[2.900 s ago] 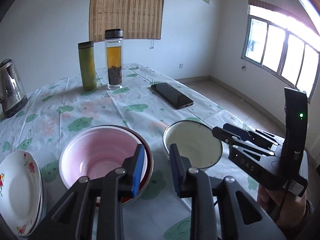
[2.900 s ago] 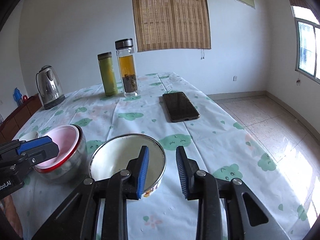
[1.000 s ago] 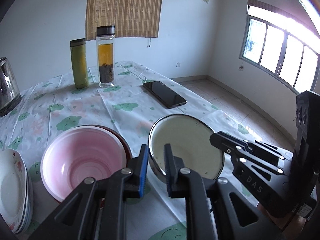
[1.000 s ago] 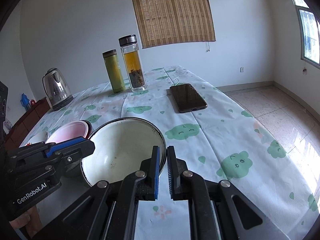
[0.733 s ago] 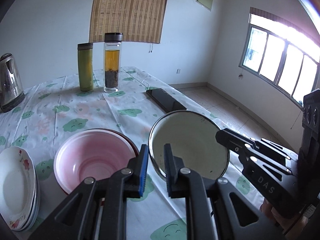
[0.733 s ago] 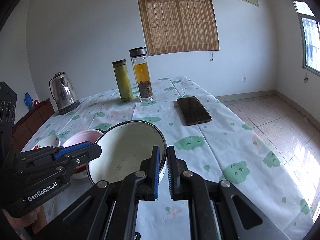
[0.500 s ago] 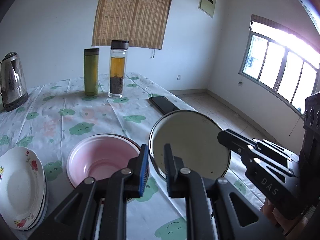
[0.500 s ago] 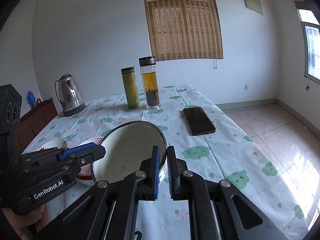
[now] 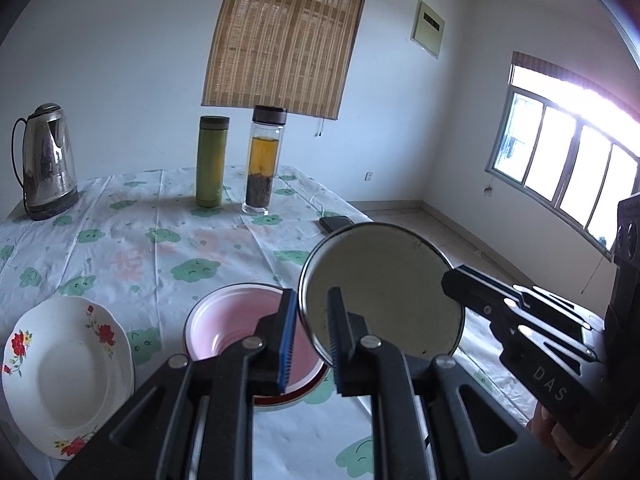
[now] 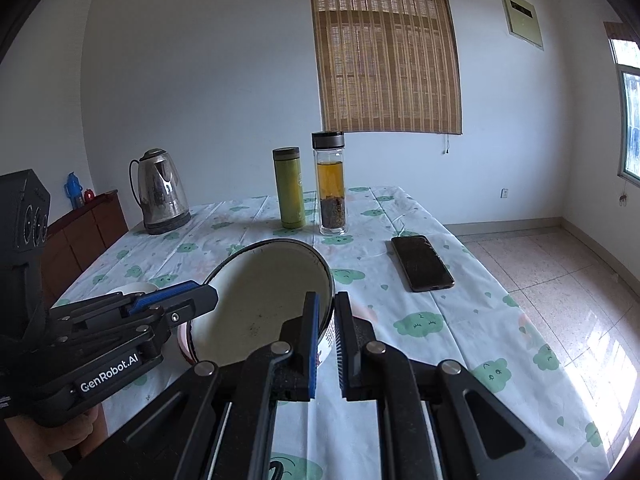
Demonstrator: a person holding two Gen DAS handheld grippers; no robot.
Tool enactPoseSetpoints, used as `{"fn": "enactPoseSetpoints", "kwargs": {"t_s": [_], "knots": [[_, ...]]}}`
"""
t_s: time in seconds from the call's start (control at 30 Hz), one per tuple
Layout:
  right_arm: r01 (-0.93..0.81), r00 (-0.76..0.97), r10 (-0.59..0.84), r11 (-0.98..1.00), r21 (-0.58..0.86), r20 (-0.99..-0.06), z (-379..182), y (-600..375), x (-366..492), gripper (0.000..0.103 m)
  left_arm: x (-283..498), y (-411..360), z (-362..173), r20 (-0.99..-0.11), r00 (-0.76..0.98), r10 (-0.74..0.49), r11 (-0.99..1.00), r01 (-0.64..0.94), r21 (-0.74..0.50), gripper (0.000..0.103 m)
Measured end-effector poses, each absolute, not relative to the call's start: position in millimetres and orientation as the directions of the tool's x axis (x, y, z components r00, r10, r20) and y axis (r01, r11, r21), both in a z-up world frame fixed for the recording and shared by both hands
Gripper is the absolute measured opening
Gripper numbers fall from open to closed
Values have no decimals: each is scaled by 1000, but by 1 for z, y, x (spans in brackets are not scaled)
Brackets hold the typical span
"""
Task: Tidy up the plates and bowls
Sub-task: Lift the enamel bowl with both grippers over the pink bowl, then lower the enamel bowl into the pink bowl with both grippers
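At the far left edge of the table (image 9: 132, 248) sits my floral plate (image 9: 60, 376), close to the cloth's border. Just right of it the pink bowl (image 9: 224, 328) rests in a red-rimmed one, with bare tablecloth stretching behind it to the kettle (image 9: 44, 160), the green flask (image 9: 210, 160) and the tea bottle (image 9: 264, 160). My left gripper (image 9: 313, 332) is clamped on the near-left rim of the enamel bowl (image 9: 384, 292), which I hold off the table, above and right of the pink bowl. The bowl is tipped up, its mouth facing back toward me, round with a dark metal rim and a cream, speckled inside. My right gripper (image 10: 325, 340) pinches the opposite rim (image 10: 328, 280). To the right a phone (image 10: 422, 262) lies flat, then the table's right edge and open tiled floor.
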State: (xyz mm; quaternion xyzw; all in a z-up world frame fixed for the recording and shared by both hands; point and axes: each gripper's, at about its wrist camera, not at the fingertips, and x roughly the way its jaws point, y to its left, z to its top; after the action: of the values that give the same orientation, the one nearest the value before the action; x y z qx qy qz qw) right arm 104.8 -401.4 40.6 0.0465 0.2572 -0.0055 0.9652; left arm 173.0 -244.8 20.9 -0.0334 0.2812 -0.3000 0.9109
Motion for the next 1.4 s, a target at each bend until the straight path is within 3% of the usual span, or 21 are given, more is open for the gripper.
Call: {"fn": "enactPoseSetpoints", "kwargs": {"t_s": [0.43,1.4], "knots": [[-26,859,63,996,81,-508,43,-370,123,9,182,-209,30,-464,703,-540,841,474,-261,12],[-46,789,93,995,93,-607,6,-353,168,9,218,-194,-2,-523,684,-508,861,395,-320,12]]}}
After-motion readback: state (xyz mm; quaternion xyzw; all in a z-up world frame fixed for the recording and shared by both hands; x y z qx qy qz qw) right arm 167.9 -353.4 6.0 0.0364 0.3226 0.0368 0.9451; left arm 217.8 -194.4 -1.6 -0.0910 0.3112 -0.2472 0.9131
